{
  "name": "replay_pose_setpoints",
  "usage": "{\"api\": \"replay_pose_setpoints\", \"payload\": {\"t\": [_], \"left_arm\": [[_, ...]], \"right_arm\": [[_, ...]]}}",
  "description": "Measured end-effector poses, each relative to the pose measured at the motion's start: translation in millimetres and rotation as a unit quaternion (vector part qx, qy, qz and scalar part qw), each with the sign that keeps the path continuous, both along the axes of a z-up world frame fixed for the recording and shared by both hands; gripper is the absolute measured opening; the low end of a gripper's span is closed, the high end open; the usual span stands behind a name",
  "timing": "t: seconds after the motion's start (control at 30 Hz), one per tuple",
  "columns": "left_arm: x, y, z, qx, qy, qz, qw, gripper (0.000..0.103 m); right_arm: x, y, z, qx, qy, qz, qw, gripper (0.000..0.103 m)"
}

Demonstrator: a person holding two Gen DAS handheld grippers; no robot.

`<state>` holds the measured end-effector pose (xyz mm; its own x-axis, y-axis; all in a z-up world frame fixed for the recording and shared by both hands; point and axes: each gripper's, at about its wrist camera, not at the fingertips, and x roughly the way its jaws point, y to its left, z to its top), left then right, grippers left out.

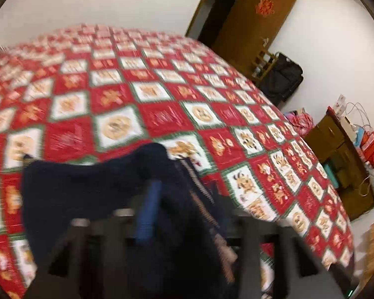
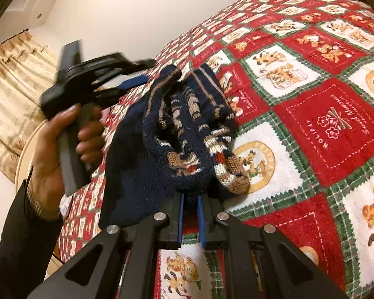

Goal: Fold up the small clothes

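Knitted navy sweater (image 2: 187,134), bunched, ribbed.

This is a bedroom in a home. A wide bed (image 1: 162,79) fills most of both views, spread with a red, white and green patchwork quilt (image 2: 311,129) printed with cartoon animals. Plain white walls (image 1: 99,2) surround it. A brown wooden door (image 1: 251,22) bears a red paper ornament (image 1: 264,7). Beside it stands a black suitcase (image 1: 281,79), and a low wooden cabinet (image 1: 336,149) carries bags and cables. Beige patterned curtains (image 2: 10,92) hang in the right wrist view.
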<state>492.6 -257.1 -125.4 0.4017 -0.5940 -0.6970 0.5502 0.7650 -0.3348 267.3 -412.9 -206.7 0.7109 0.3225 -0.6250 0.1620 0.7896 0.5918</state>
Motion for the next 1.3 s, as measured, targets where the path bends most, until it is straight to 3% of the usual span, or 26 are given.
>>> {"api": "replay_pose_setpoints", "payload": {"t": [0.03, 0.1, 0.27, 0.4, 0.47, 0.57, 0.63, 0.67, 0.77, 0.87, 1.03, 1.07, 1.13, 1.2, 1.3], "left_arm": [[-3, 11, 2, 0.000, -0.012, 0.010, 0.9999, 0.080], [-12, 42, 2, -0.009, -0.030, 0.029, 0.9991, 0.083], [-30, 100, -21, 0.004, -0.028, 0.070, 0.9971, 0.083], [-48, 108, -37, 0.023, -0.036, 0.069, 0.9967, 0.083], [-59, 105, -43, 0.040, -0.050, 0.061, 0.9961, 0.083], [-72, 100, -51, 0.065, -0.068, 0.054, 0.9941, 0.084], [-77, 97, -54, 0.071, -0.077, 0.049, 0.9933, 0.088], [-80, 98, -55, 0.079, -0.086, 0.050, 0.9919, 0.090], [-84, 99, -56, 0.085, -0.099, 0.055, 0.9899, 0.098], [-82, 101, -64, 0.086, -0.086, 0.063, 0.9906, 0.100], [-83, 108, -74, 0.071, -0.064, 0.069, 0.9930, 0.100], [-83, 108, -75, 0.071, -0.061, 0.069, 0.9933, 0.100], [-83, 109, -76, 0.068, -0.056, 0.069, 0.9937, 0.102], [-82, 108, -77, 0.067, -0.051, 0.069, 0.9941, 0.102], [-81, 107, -79, 0.067, -0.046, 0.067, 0.9944, 0.102]], "right_arm": [[-1, 0, 0, 0.001, -0.003, 0.002, 1.000, 0.010], [1, 2, 1, -0.002, -0.006, 0.002, 1.000, 0.010], [-8, 4, 22, -0.021, -0.040, -0.005, 0.999, 0.009], [-12, -22, -4, 0.016, 0.010, -0.046, 0.999, 0.009], [-18, -24, -7, 0.029, 0.008, -0.043, 0.999, 0.009], [-22, -19, 16, -0.026, -0.004, -0.052, 0.998, 0.026], [-18, -22, 39, -0.064, -0.019, -0.067, 0.996, 0.051], [-14, -25, 51, -0.076, -0.029, -0.076, 0.994, 0.055], [21, -21, 80, -0.102, -0.047, -0.050, 0.992, 0.056], [75, -7, 80, -0.116, -0.010, 0.007, 0.993, 0.056], [155, -1, 42, -0.108, 0.067, 0.029, 0.991, 0.055], [161, 1, 36, -0.107, 0.069, 0.029, 0.991, 0.050], [170, 10, 29, -0.113, 0.077, 0.040, 0.990, 0.024], [174, 19, 26, -0.144, 0.084, 0.043, 0.985, 0.014], [171, 29, 34, -0.183, 0.077, 0.037, 0.979, 0.009]]}}
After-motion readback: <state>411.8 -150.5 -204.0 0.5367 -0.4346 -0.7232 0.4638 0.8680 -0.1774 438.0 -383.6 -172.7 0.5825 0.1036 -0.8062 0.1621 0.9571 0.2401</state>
